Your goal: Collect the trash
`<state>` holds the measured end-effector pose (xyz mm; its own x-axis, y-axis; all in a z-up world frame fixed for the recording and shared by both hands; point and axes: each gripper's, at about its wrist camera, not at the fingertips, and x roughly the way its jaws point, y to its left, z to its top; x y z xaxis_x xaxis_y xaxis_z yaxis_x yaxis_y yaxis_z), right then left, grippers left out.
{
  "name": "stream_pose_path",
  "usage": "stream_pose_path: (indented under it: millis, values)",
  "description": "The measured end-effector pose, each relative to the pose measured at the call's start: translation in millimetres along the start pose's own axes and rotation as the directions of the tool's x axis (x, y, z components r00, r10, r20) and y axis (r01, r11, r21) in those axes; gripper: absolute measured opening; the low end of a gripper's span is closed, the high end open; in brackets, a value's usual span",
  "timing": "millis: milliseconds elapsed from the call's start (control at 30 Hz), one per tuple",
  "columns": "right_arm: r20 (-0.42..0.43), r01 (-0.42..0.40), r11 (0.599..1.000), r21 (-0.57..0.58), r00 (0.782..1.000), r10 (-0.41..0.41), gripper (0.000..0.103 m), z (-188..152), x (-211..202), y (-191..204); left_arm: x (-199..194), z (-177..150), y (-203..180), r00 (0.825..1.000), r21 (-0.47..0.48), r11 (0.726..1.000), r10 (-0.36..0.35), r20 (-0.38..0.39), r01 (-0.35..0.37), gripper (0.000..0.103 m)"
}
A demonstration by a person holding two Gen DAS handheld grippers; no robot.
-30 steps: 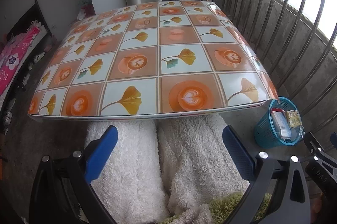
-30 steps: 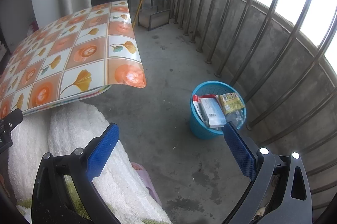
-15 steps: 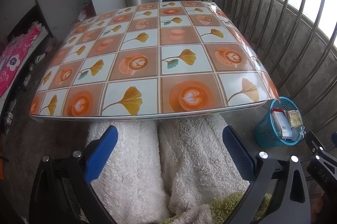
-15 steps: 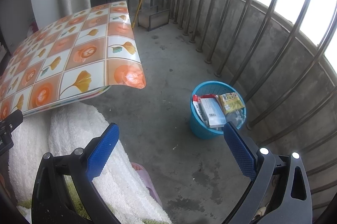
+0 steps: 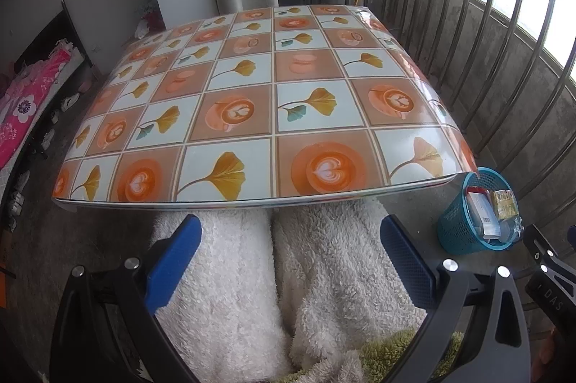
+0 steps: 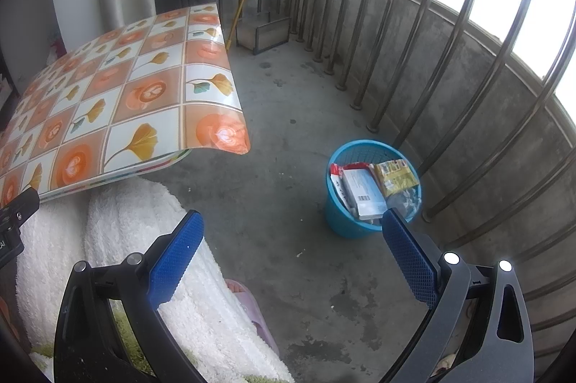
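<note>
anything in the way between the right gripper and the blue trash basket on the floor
Nothing visible does. The right hand-held gripper is open and empty, and only bare concrete floor lies between it and the blue basket, which already holds packets.

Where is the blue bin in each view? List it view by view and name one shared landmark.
Left wrist: bin at the right edge, on the floor past the table's near right corner, beside the railing.
Right wrist: bin right of centre, on the floor, just beyond the right claw's right finger.
Shared landmark: the table, whose near right corner lies towards the bin.
</note>
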<state>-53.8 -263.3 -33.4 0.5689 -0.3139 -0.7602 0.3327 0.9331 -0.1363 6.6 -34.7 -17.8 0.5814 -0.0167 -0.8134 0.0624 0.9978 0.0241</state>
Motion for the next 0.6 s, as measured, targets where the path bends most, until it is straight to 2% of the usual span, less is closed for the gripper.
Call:
stream_pose_path:
  millis: [600]
  values:
    - [0.001,0.001,1.000,0.004,1.000,-0.001,0.095,-1.1,-0.5,0.4,-2.1,3.8,-0.2,1.000,0.001,1.000,0.004,0.004,-0.004,0.097]
